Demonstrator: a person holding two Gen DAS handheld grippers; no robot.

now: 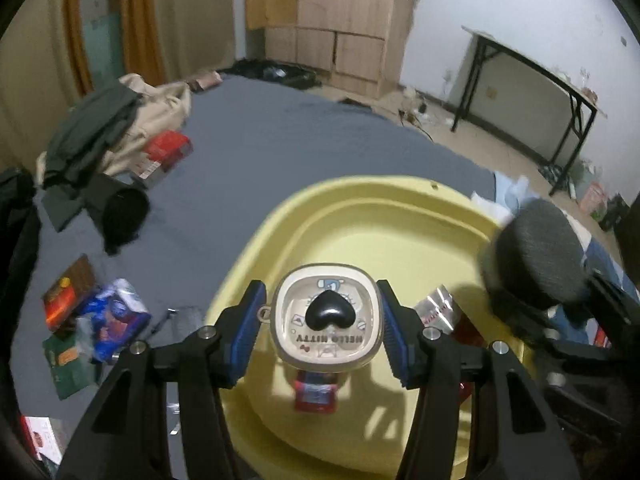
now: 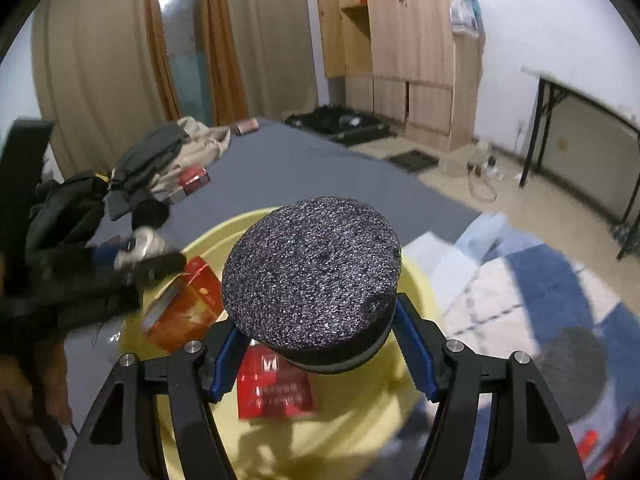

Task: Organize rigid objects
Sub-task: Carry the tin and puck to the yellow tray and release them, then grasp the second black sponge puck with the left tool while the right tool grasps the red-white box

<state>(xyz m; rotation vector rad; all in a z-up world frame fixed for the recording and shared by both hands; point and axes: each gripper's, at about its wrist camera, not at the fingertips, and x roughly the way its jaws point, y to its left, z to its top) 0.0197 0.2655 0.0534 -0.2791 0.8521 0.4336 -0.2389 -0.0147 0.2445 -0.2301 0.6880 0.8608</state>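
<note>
At the bottom centre of the left wrist view, the left gripper (image 1: 322, 330) pinches a cream square plastic case with a black heart knob (image 1: 326, 322), its blue pads pressed on both sides. The case hangs over the pale yellow plastic basin (image 1: 400, 216), above a small red packet (image 1: 316, 394) lying inside. In the right wrist view, the right gripper (image 2: 316, 350) clamps a round dark grey foam disc (image 2: 312, 272) at lower centre, also above the basin (image 2: 416, 288), where a red flat packet (image 2: 274, 386) and an orange-red carton (image 2: 184, 308) lie. Beyond, in the left view's lower left, snack packs (image 1: 112, 320) are scattered on the grey bed sheet (image 1: 280, 132); a clothes pile (image 1: 108, 128) sits upper left, a wooden wardrobe (image 1: 340, 20) at top.
</note>
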